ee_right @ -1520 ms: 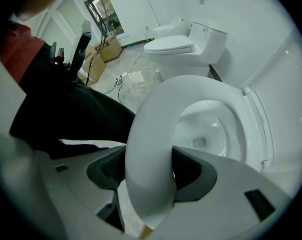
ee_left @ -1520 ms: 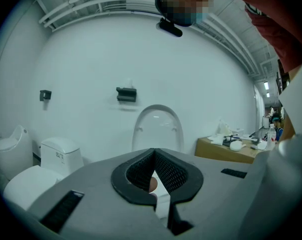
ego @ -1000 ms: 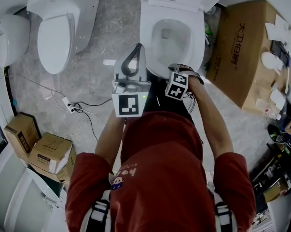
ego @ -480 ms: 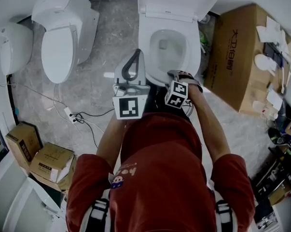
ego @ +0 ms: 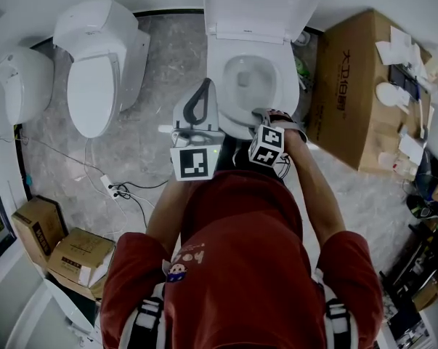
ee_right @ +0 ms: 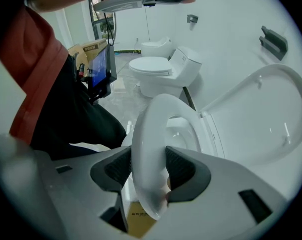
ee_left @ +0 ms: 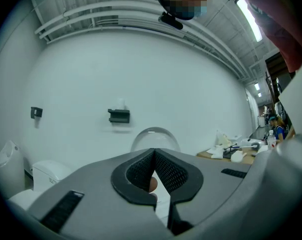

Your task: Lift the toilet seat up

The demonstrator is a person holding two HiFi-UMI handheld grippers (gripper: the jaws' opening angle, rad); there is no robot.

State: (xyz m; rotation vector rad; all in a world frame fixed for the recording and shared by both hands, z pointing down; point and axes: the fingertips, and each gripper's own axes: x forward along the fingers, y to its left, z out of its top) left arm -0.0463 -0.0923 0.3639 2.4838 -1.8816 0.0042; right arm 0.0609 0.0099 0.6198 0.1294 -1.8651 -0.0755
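Observation:
The white toilet stands at the top middle of the head view, its lid (ego: 255,6) upright against the wall. The seat (ego: 220,78) rings the bowl. My right gripper (ego: 266,115) points steeply down at the seat's front rim. In the right gripper view the seat (ee_right: 151,129) stands tilted up off the bowl, its front rim between the pads of my right gripper (ee_right: 148,169). The jaws have just been closing and now press on both sides. The left gripper (ego: 203,89) hovers left of the bowl, and in its own view my left gripper (ee_left: 154,156) is shut and holds nothing.
A second toilet (ego: 95,71) and another white fixture (ego: 22,78) stand to the left. A large cardboard box (ego: 349,86) sits close on the toilet's right. Cables (ego: 124,191) and small boxes (ego: 73,257) lie on the floor at the left.
Both grippers have come up a little towards the camera. The right gripper stays at the seat's front rim. The head view has shifted so that more of the raised lid shows.

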